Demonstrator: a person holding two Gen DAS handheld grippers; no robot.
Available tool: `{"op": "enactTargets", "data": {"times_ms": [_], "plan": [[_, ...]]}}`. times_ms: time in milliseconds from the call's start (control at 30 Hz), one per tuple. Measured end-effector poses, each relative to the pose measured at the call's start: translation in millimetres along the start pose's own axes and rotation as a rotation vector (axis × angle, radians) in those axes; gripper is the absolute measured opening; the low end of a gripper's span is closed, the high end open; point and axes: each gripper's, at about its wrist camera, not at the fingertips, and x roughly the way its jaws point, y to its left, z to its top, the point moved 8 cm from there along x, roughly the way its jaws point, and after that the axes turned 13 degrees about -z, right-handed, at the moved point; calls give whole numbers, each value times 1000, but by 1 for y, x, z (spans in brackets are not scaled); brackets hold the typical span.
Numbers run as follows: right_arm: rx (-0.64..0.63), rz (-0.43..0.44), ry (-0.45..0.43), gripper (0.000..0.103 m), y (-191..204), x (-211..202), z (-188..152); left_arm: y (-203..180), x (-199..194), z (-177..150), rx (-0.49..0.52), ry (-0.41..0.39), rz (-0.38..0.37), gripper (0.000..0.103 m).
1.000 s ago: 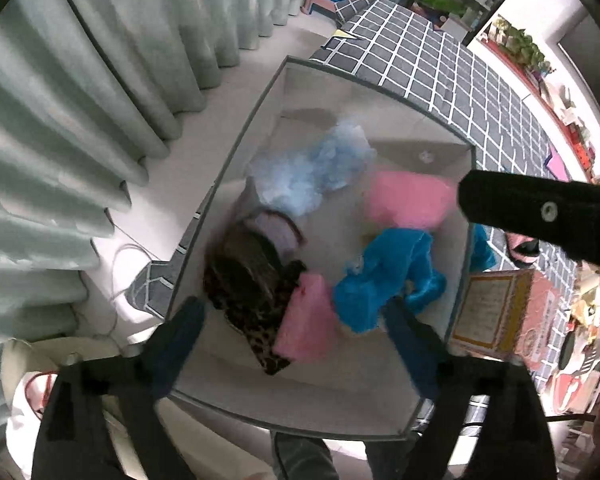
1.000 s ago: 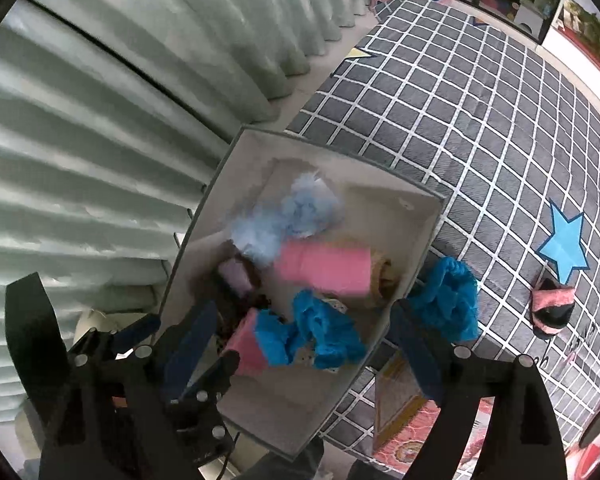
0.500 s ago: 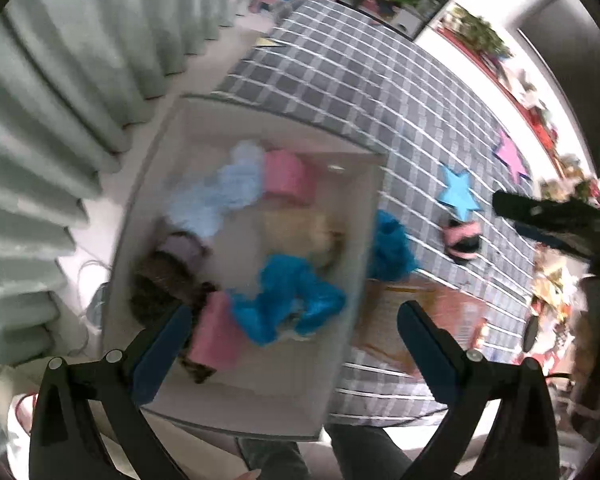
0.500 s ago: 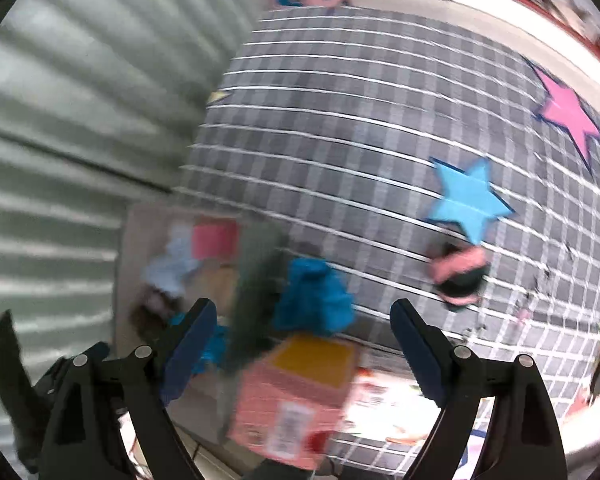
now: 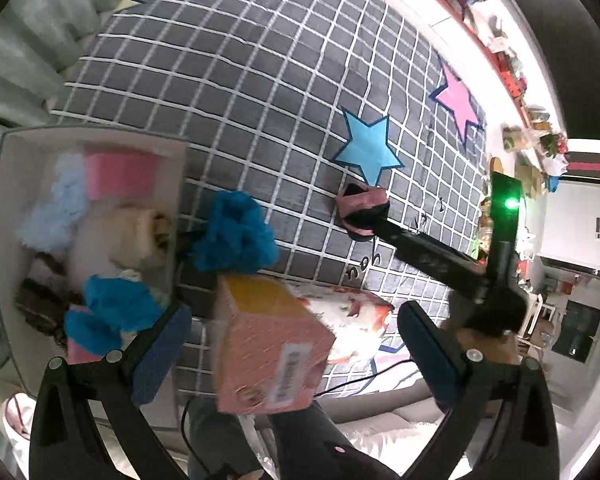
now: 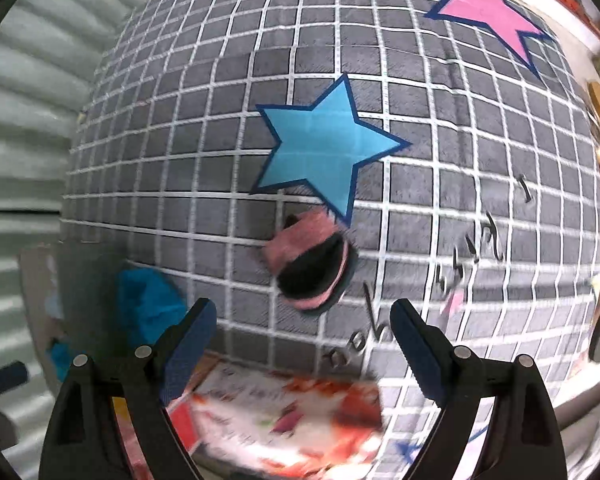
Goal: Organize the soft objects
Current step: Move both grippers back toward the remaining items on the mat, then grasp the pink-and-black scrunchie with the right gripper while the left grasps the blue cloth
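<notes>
- Both tongs are up above a grey plush rug with a white grid pattern (image 6: 204, 128), which has a light blue star patch (image 6: 324, 148) and a pink star patch (image 6: 488, 12) on it.
- Right tongs (image 6: 304, 340): the blue-padded fingers (image 6: 188, 344) are spread wide apart with nothing between them. They're pointed at a pink-and-black fuzzy slipper (image 6: 312, 268) that's lying on the rug, touching the lower tip of the blue star.
- Left tongs (image 5: 296, 352): also wide apart, holding nothing.
- In the left wrist view you can see the right tongs (image 5: 384, 228) reaching out with the tip right at that same slipper (image 5: 362, 208); can't tell from here if it's actually touching.
- The white open-top storage box (image 5: 4, 216) sits at the left edge of the rug, next to the pale pleated curtain (image 6: 16, 128). Inside: a pink folded plush piece (image 5: 120, 176), a pale blue fluffy thing (image 5: 56, 208), a cream fuzzy roll (image 5: 128, 236), a bright blue fluffy item (image 5: 116, 308) and something dark brown (image 5: 40, 304) I can't make out.
- One more bright blue fluffy clump (image 5: 236, 236) is outside the box, on the rug just beside its right wall.
- A pink cardboard box with a yellow top and a barcode label (image 5: 268, 344) is close in front of the left camera, near a white printed sheet with red pictures (image 5: 352, 320) lying on the rug.
</notes>
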Motion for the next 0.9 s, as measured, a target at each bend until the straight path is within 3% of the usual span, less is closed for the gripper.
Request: {"op": "enactTargets", "data": {"times_ms": [333,400,433,467,533,700,900], "plan": [[-139,-44,-40,89,15,51,18,-1,54,26,-99,94,111,103],[-149,-36,-53,73,14,56,17,2,60,29,-119,112,126,103],[-157,-25,-56,49,14,58,16,5,65,30,-133,123,140,103],[-159,-29,-56,41,13,61,16,7,70,31,-142,133,153,103],[-149,-6,-64,35,3,62,15,10,82,32,-163,164,181,103],[-54,87,-60,34,-46,55,10,18,115,37,-178,245,247,103],[38,175,-56,34,-89,33,-8,37,152,42,-163,334,401,103]]}}
